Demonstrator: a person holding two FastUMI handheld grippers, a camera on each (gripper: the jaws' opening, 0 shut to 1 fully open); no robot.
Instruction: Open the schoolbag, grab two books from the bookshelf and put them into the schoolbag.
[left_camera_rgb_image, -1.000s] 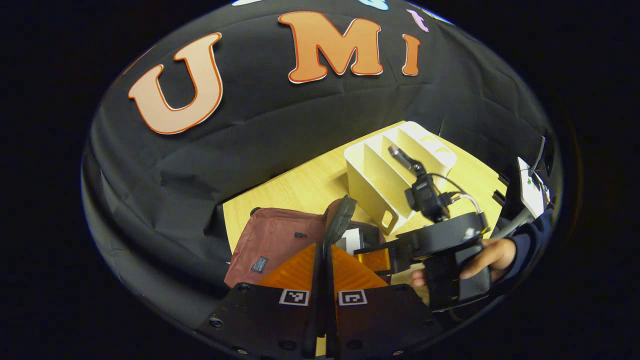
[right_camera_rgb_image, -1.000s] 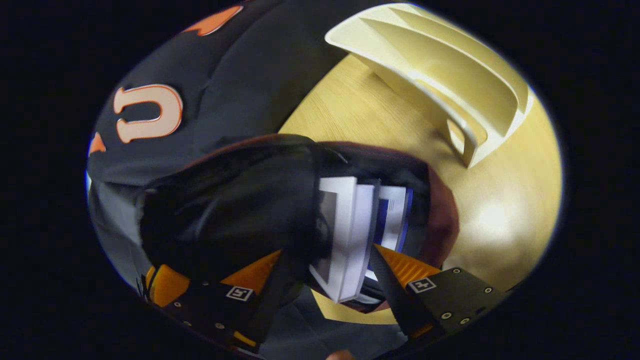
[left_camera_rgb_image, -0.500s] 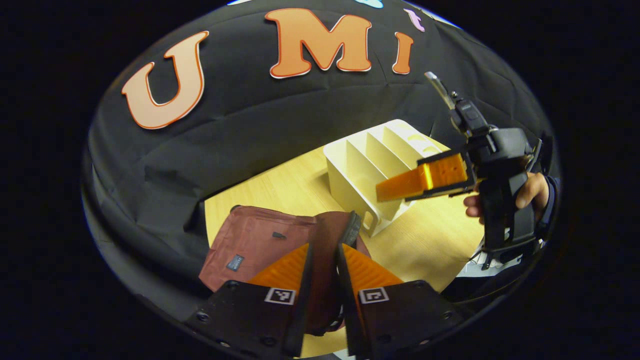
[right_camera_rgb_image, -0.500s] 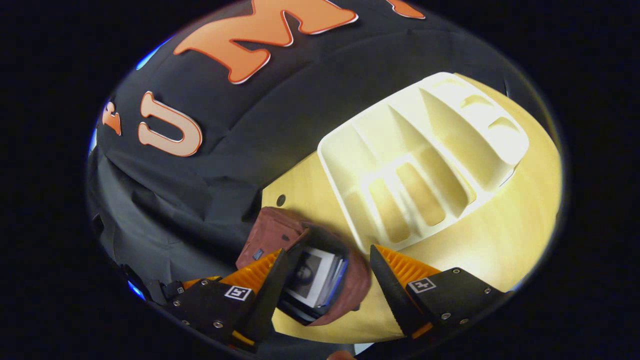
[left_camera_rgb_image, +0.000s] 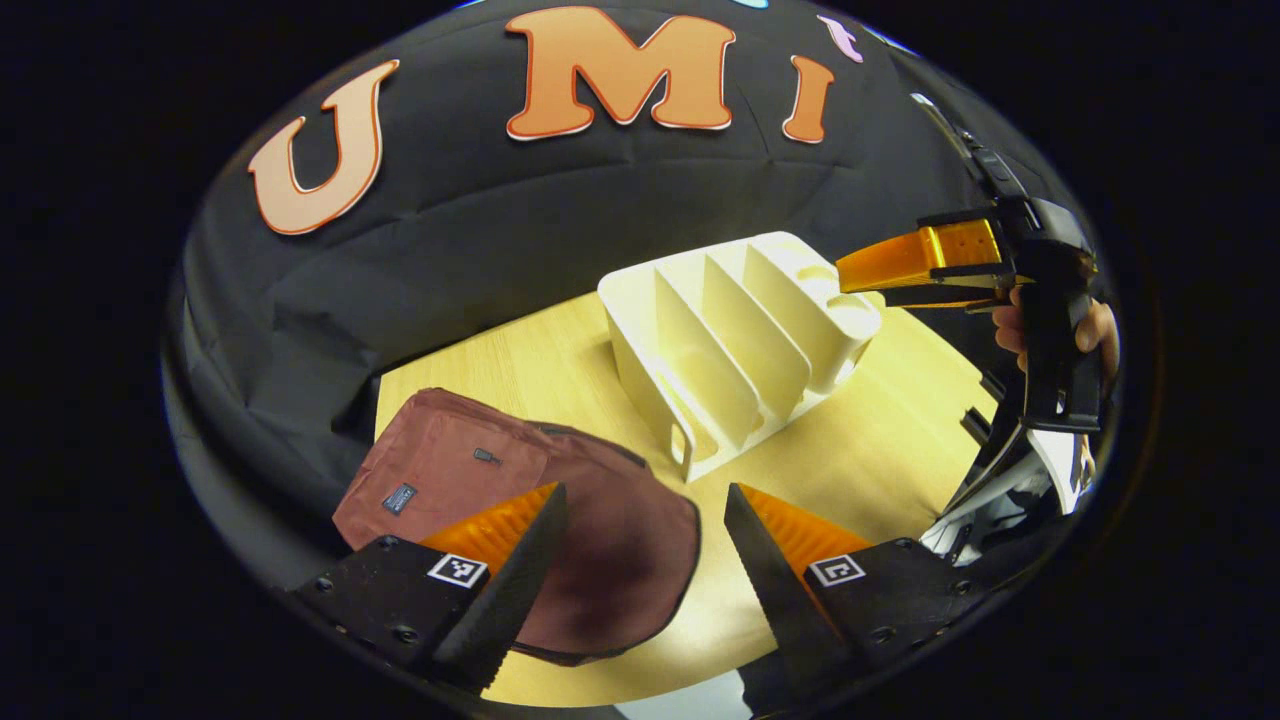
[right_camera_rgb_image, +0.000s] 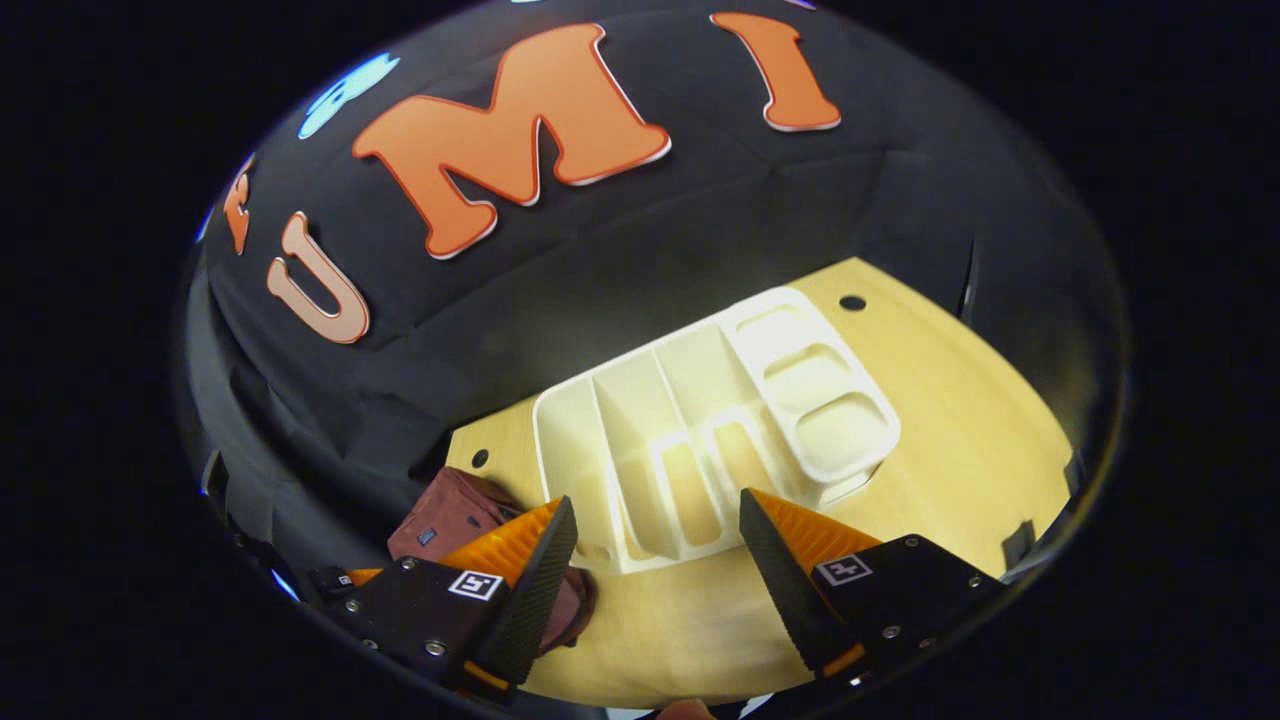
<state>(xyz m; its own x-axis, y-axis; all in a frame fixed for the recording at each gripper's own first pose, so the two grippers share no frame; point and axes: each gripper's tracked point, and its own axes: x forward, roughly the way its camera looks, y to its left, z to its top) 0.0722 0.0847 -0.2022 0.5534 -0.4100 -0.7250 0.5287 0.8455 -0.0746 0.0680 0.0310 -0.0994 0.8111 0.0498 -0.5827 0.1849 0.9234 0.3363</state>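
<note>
Schoolbag: maroon, lying flat on the tabletop, just left of the bookshelf; neither gripper touches it. Its mouth faces the shelf side, probably so books could go straight across; whether it is zipped, I cannot tell.
Books: none visible on the shelf or on the tabletop; I judge they are already inside the bag.
Bookshelf: cream, upright dividers, every slot bare; it stands near the middle of the tabletop within easy reach of both hands.
Left gripper: jaws wide apart, holding nothing, hovering above the bag's near edge.
Right gripper: jaws apart and empty, raised clear of the shelf; a hand grips its handle at the right of the left gripper view.
Stage: loading looks done, both tools released and lifted away.
Tabletop: pale wood, against the black cloth wall.
</note>
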